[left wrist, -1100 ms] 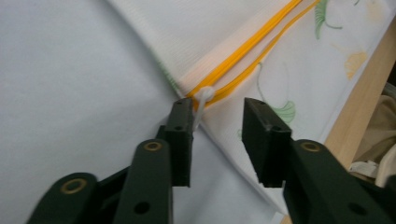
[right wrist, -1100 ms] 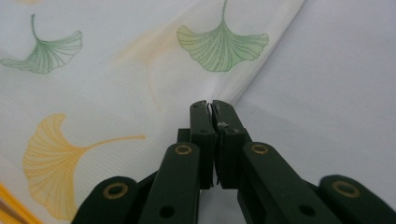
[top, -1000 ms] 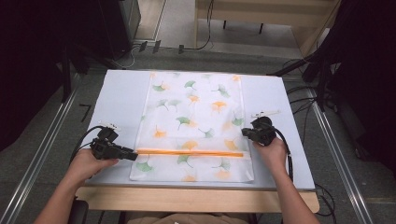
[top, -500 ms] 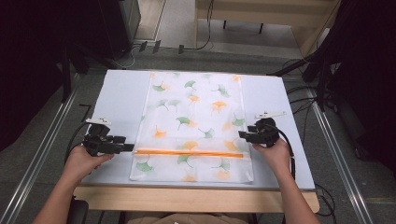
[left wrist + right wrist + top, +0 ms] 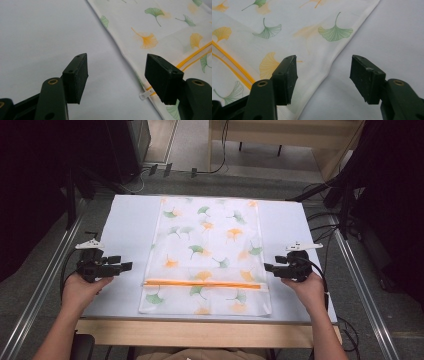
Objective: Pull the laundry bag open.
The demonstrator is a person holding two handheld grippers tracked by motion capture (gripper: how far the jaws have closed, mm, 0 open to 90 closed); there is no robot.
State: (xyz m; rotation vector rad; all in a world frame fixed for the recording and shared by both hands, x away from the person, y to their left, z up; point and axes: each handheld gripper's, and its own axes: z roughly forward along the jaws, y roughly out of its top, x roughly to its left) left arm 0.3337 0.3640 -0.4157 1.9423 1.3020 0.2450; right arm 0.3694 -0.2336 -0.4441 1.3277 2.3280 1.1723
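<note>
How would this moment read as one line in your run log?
left gripper: jaws open, beside bag | right gripper: jaws open, at bag edge | leaf-print zipper bag: flat on table

In the left gripper view the right jaw covers part of the zipper pull (image 5: 145, 95), and the bag (image 5: 160, 37) runs off the top and right edges.

Thin smooth cloth bag (image 5: 207, 255) lies on a matt white table (image 5: 125, 230).
</note>
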